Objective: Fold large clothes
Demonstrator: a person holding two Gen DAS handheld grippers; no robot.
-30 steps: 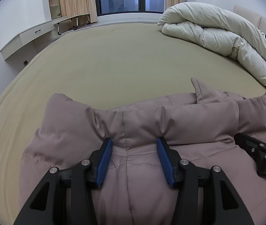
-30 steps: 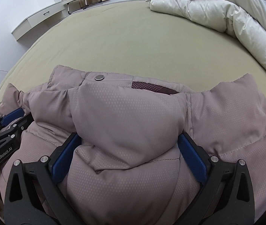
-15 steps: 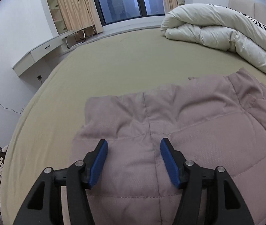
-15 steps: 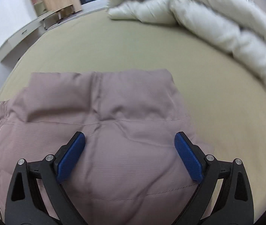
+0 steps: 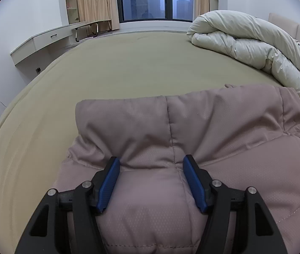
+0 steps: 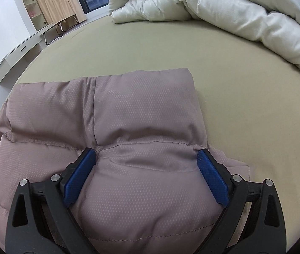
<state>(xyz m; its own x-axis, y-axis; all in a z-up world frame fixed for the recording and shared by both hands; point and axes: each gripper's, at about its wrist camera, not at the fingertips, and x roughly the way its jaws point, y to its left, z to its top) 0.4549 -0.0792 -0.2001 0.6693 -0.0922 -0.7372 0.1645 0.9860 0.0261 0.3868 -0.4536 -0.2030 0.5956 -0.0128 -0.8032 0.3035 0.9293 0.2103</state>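
A dusty-pink padded jacket (image 5: 192, 131) lies folded into a thick bundle on the olive bed sheet (image 5: 128, 63); it also shows in the right wrist view (image 6: 128, 116). My left gripper (image 5: 151, 169) is open, its blue pads pressed down into the jacket's near left part with puffy fabric bulging between them. My right gripper (image 6: 146, 158) is open wide and presses on the jacket's near right part, the right pad at the jacket's edge. Neither gripper pinches the cloth.
A rolled cream duvet (image 5: 255, 48) lies along the bed's far right, close to the jacket's far corner; it also shows in the right wrist view (image 6: 224, 10). A white desk (image 5: 44, 40) stands by the left wall. A window with curtains (image 5: 154, 0) is behind the bed.
Both grippers let go of the jacket's folded-over edge, lifted back, and now press down on top of the bundle. The jacket's top layer has settled flat over the collar.
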